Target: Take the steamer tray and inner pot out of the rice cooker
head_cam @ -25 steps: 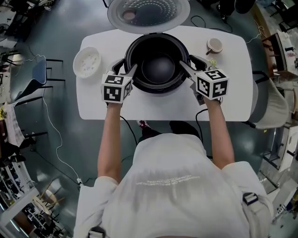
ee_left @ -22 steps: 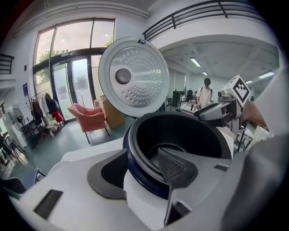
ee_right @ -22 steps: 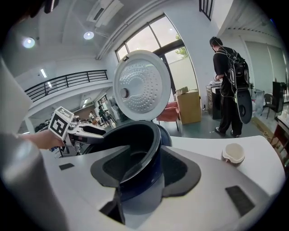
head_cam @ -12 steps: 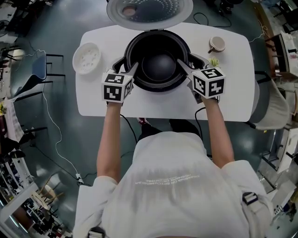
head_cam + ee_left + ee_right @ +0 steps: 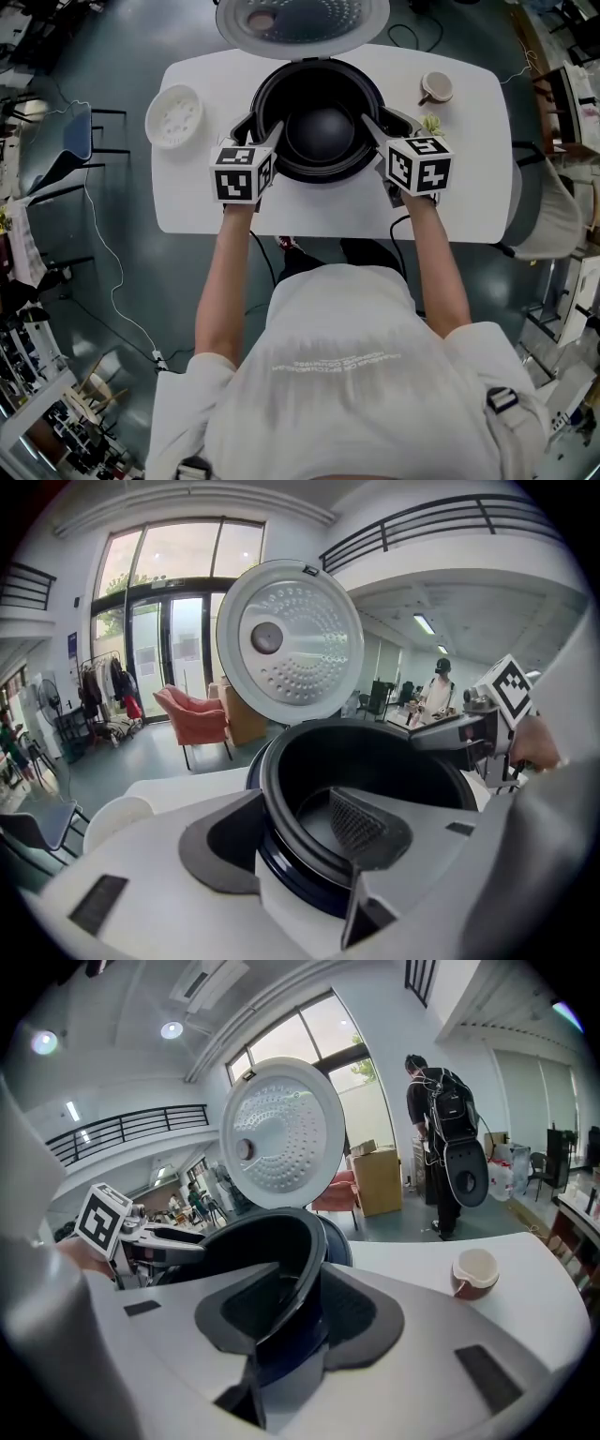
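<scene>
The rice cooker (image 5: 246,127) stands mid-table with its lid (image 5: 302,17) swung up and the black inner pot (image 5: 319,122) inside it. My left gripper (image 5: 262,131) straddles the pot's left rim (image 5: 281,803), one jaw outside and one inside; a gap shows at the pads and the jaws are opening slightly. My right gripper (image 5: 382,122) straddles the right rim (image 5: 314,1260); its jaws are closing on the rim without clamping it. The white steamer tray (image 5: 174,117) lies on the table left of the cooker.
A small brown and white cup (image 5: 434,89) sits at the back right of the white table (image 5: 319,211). A chair (image 5: 75,150) stands left of the table. Cables run across the floor, and a person stands far behind in the right gripper view.
The right gripper's jaws have narrowed around the pot's right rim. The left gripper has shifted slightly inward at the left rim. The pot has stayed in the cooker.
</scene>
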Motion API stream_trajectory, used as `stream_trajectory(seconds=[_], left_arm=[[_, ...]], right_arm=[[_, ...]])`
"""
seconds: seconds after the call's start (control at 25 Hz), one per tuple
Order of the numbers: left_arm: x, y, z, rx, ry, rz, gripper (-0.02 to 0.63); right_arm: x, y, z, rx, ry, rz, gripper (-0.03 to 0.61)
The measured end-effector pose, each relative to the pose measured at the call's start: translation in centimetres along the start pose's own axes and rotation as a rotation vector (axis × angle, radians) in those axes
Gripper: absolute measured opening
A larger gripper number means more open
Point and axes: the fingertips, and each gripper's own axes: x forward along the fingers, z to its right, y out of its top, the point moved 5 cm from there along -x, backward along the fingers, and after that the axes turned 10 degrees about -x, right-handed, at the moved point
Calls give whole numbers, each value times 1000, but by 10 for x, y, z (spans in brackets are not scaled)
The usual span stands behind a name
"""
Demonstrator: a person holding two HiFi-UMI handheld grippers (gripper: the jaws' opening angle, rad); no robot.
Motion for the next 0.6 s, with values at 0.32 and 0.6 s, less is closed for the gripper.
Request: stream_trajectory(seconds=[0.32, 0.6], left_arm=[[-2, -1, -8, -87, 57, 53, 133], [-18, 15, -11, -141, 40, 130, 109]], right_arm=[[-2, 5, 1, 21, -35, 10, 132], [-13, 19, -6, 10, -59, 35, 120]])
